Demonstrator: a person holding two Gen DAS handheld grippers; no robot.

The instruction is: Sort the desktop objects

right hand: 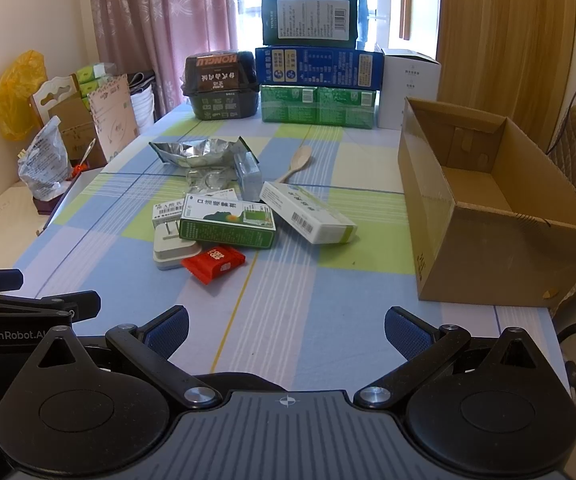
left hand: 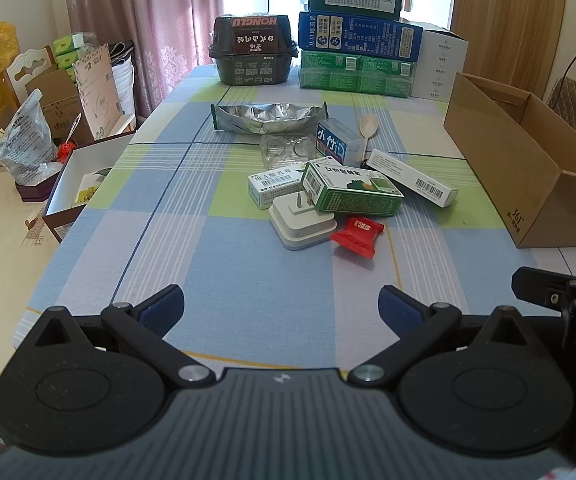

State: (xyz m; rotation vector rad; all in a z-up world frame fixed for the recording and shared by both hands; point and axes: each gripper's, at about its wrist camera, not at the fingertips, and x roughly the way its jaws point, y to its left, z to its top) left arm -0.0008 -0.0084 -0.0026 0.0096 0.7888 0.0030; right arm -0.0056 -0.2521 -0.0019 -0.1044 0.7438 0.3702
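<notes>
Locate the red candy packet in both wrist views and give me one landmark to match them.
Left wrist view: the red candy packet lies just right of centre, against the right edge of the white plug adapter.
Right wrist view: the red candy packet lies left of centre, in front of the green medicine box.
Shared landmark: the open cardboard box at the table's right side.

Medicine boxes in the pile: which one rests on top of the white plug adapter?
The green-and-white box: it lies across the adapter. The long white box lies apart to its right; the small white box sits behind.
</notes>
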